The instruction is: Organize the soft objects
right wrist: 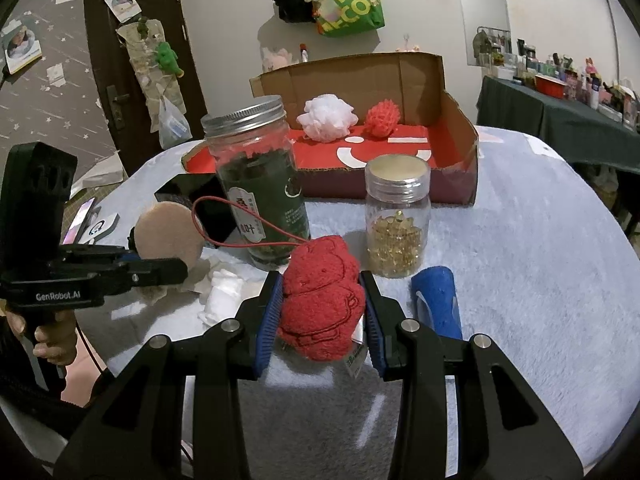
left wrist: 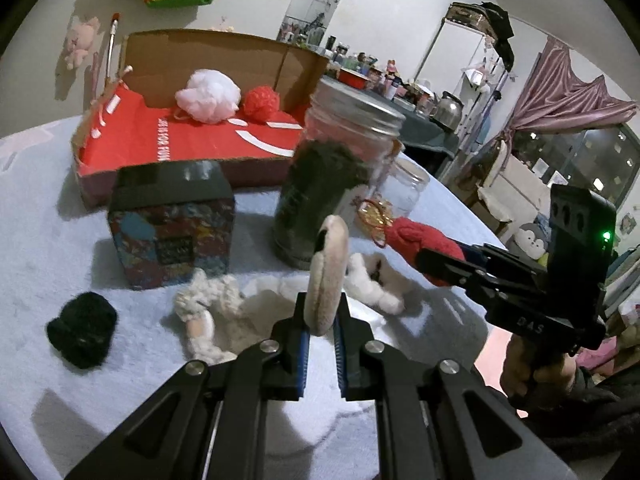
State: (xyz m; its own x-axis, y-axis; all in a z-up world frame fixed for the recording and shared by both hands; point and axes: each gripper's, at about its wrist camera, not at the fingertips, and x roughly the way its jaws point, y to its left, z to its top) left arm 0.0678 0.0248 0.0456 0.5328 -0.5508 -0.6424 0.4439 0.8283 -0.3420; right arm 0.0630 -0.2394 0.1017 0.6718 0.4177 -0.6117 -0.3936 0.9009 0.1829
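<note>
Left wrist view, grip: left gripper [left wrist: 322, 322] has its fingers clamped on a beige round pad [left wrist: 325, 276], held edge-on and upright between the blue finger pads [left wrist: 304, 350].
Left wrist view, ahead of the fingers: cardboard box [left wrist: 180, 52] with a red floor, well beyond the fingertips, already holds a white pouf [left wrist: 208, 96] and a red ball [left wrist: 261, 100].
Left wrist view, advice: I judge the pad should be carried over the tall jar [left wrist: 332, 176] and patterned box [left wrist: 172, 232], which stand between fingers and box, and let go only once it is low over the red floor.
Left wrist view, only here: black knit piece [left wrist: 82, 332] lies left of the fingers; a white rope toy [left wrist: 208, 312] lies just beyond them.
Right wrist view, grip: right gripper [right wrist: 322, 310] has its fingers closed against both sides of a red plush [right wrist: 320, 300], whose thin red loop [right wrist: 240, 220] trails toward the jar.
Right wrist view, advice: lift clear so the loop does not snag the tall jar.
Right wrist view, only here: small jar [right wrist: 398, 220] of yellow capsules just beyond the right finger; blue roll [right wrist: 436, 300] beside that finger.
</note>
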